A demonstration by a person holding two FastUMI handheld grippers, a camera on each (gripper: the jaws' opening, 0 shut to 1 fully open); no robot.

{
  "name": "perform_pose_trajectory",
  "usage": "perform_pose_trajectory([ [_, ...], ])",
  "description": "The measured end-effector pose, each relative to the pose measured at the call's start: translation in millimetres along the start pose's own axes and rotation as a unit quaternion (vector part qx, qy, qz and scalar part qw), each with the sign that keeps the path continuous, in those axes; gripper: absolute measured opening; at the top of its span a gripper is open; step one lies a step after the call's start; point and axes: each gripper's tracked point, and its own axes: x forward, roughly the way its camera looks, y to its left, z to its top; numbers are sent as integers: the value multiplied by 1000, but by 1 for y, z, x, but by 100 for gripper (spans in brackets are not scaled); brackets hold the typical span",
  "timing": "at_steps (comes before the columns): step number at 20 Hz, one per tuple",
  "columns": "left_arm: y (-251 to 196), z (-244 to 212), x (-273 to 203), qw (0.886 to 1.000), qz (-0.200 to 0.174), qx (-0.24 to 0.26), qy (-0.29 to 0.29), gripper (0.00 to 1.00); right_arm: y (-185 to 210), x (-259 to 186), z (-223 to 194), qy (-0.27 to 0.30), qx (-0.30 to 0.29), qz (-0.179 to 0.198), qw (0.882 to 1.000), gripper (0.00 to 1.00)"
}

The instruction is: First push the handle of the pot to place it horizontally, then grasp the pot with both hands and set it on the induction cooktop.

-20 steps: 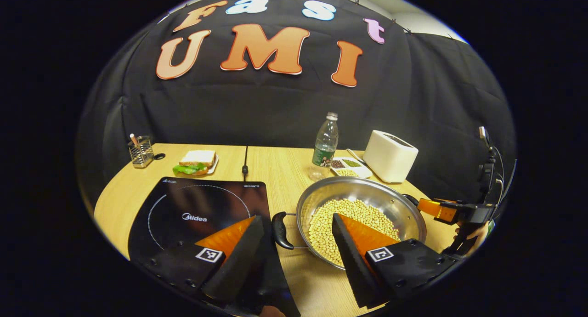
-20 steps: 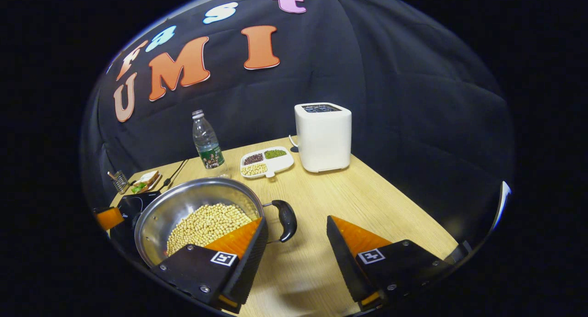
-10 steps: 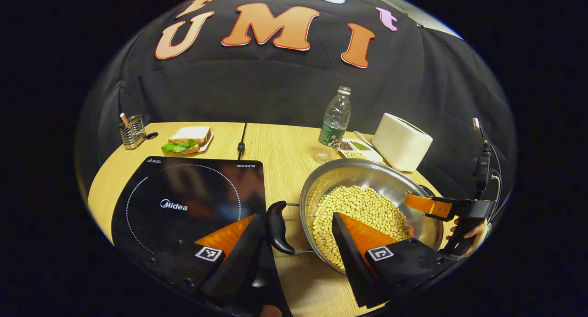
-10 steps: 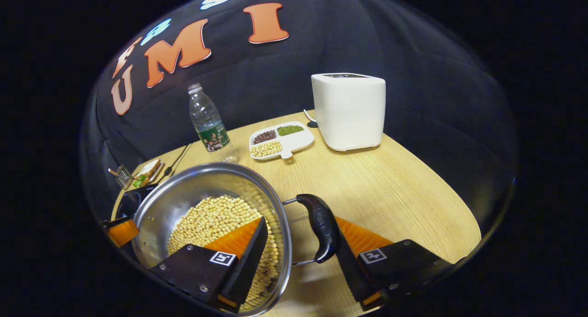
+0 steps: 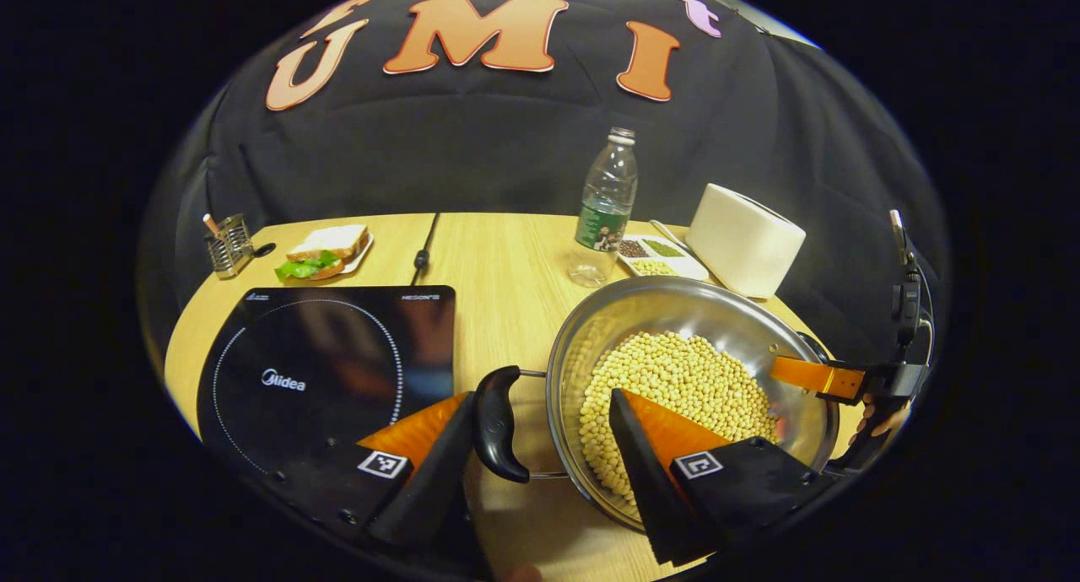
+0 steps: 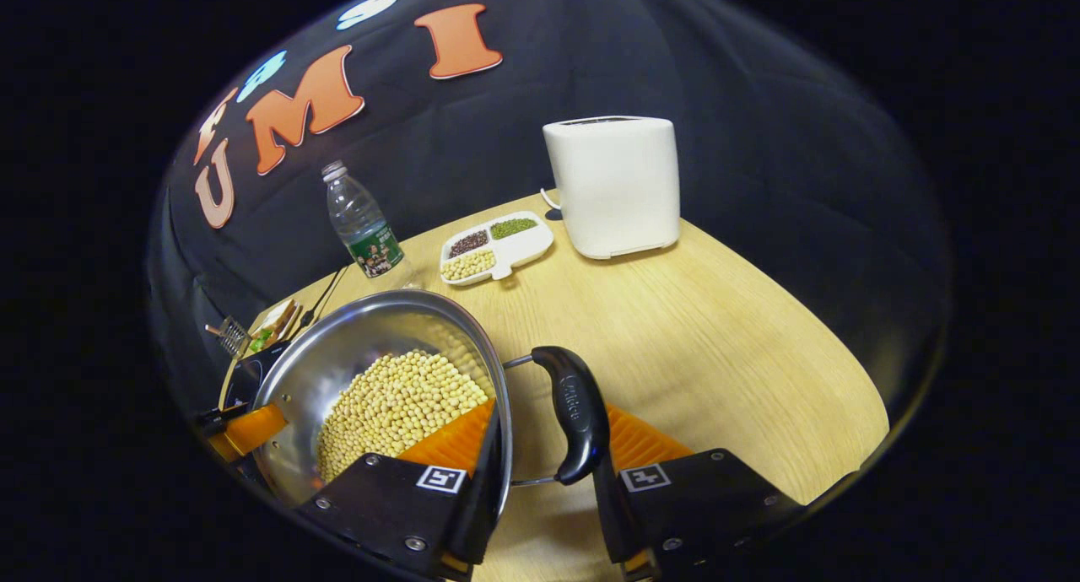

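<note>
A steel pot [image 5: 650,312] full of soybeans stands on the wooden table, right of the black induction cooktop [image 5: 321,371]. Its two black side handles lie level. My left gripper [image 5: 542,422] is open and straddles the left handle [image 5: 496,424]: one finger is outside the handle, the other is over the beans inside the pot. In the right gripper view, my right gripper [image 6: 547,447] is shut on the pot's right handle [image 6: 574,413] and rim, with one finger inside the pot [image 6: 337,363] wall. The right gripper [image 5: 818,378] and the hand holding it show past the pot's far side.
A water bottle [image 5: 603,211], a white divided dish of beans [image 5: 658,257] and a white toaster [image 5: 742,240] stand behind the pot. A sandwich on a plate [image 5: 325,253] and a wire utensil holder [image 5: 226,245] sit behind the cooktop. A cable [image 5: 422,249] runs back along the table.
Both grippers came down and in around the pot's handles. The right gripper's fingers closed onto the right handle and rim. The left gripper stayed open.
</note>
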Motion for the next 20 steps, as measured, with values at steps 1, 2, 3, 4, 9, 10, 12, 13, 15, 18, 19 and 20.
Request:
perform_pose_trajectory([
  [1,-4,-5,4,1000,-5,-2,7,98,-5,-1,0,-2,3,-3,1000,52],
  [2,-8,-8,9,1000,-8,-3,14,97,-6,-2,0,-3,5,-5,1000,52],
  [3,-13,-12,12,1000,-12,-3,22,96,-6,-2,0,-3,7,-6,1000,52],
  [4,-16,-14,14,1000,-9,0,25,96,-8,-2,0,-4,8,-8,1000,52],
  [9,-10,-19,22,999,-3,-27,43,75,-14,-8,-5,-3,15,-17,1000,52],
  [10,-10,-18,21,998,1,-37,48,75,-13,-9,-4,-3,20,-19,1000,52],
  [12,-11,-19,23,998,12,-44,49,69,-13,-10,-5,-7,31,-23,999,48],
  [13,-9,-21,19,998,17,-44,52,65,-14,-14,-4,-9,37,-24,999,47],
  [15,-10,-22,14,997,14,-47,53,62,-10,-22,-1,-16,47,-24,998,45],
  [18,-9,-7,-2,998,10,-48,36,64,-3,-42,17,-42,47,-19,998,42],
  [19,-9,0,-9,998,8,-51,30,64,1,-49,23,-49,49,-16,997,43],
  [20,-7,7,-16,998,7,-51,21,64,7,-56,28,-53,49,-11,997,42],
])
